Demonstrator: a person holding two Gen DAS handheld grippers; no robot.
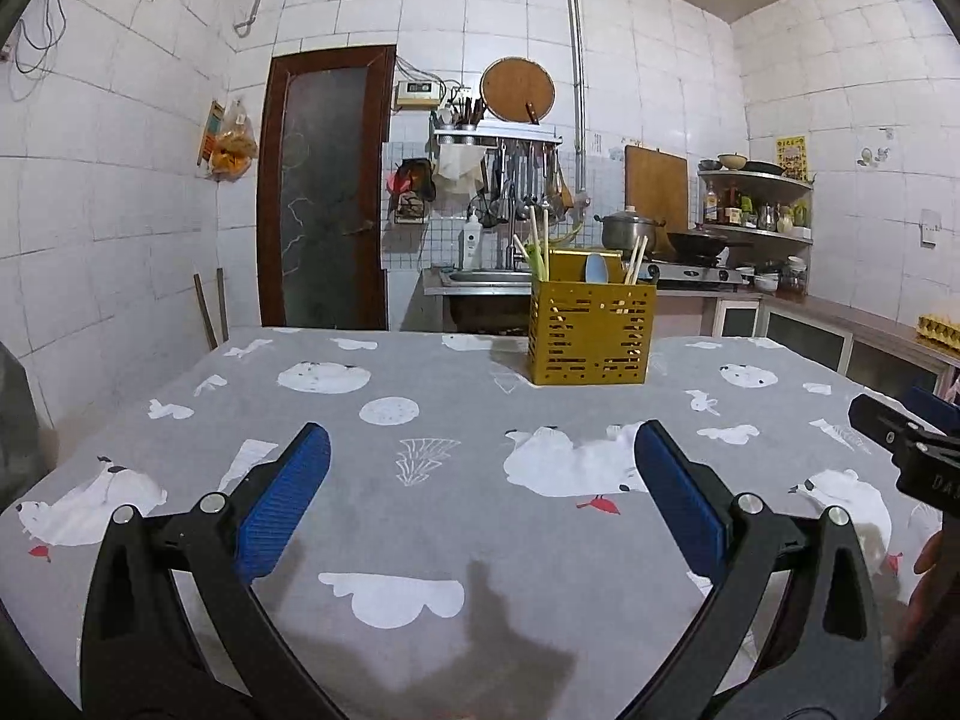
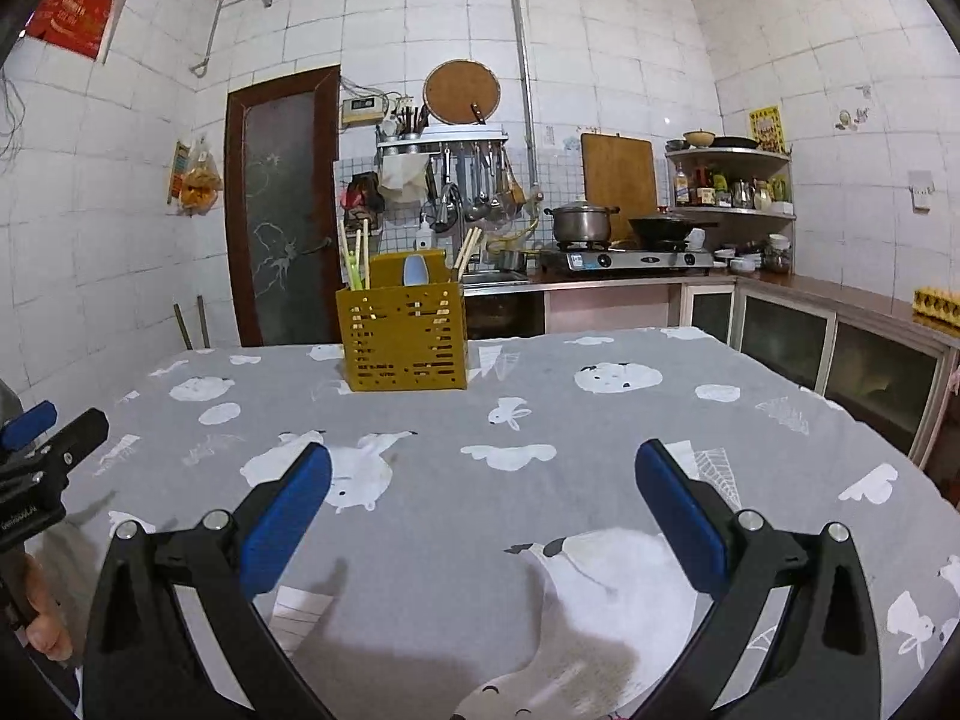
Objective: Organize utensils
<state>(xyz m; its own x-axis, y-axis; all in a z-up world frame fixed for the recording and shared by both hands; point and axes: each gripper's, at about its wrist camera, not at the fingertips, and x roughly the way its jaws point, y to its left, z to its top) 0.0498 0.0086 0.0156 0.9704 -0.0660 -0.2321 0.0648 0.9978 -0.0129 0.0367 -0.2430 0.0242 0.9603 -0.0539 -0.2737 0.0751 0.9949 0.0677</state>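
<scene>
A yellow perforated utensil holder [image 1: 591,331] stands upright at the far side of the table; it also shows in the right wrist view [image 2: 403,337]. It holds green chopsticks [image 1: 538,252] at its left, a light blue spoon [image 1: 597,269] in the middle and wooden chopsticks [image 1: 637,259] at its right. My left gripper [image 1: 482,447] is open and empty, low over the tablecloth, well short of the holder. My right gripper [image 2: 483,465] is open and empty too, to the right of the holder. Each gripper's edge shows in the other's view.
The table carries a grey cloth with white bear prints [image 1: 420,528]. Behind it are a sink counter [image 1: 480,282], a stove with a pot [image 2: 582,222] and a wok [image 2: 666,228], hanging utensils, a corner shelf and a dark door [image 1: 327,192].
</scene>
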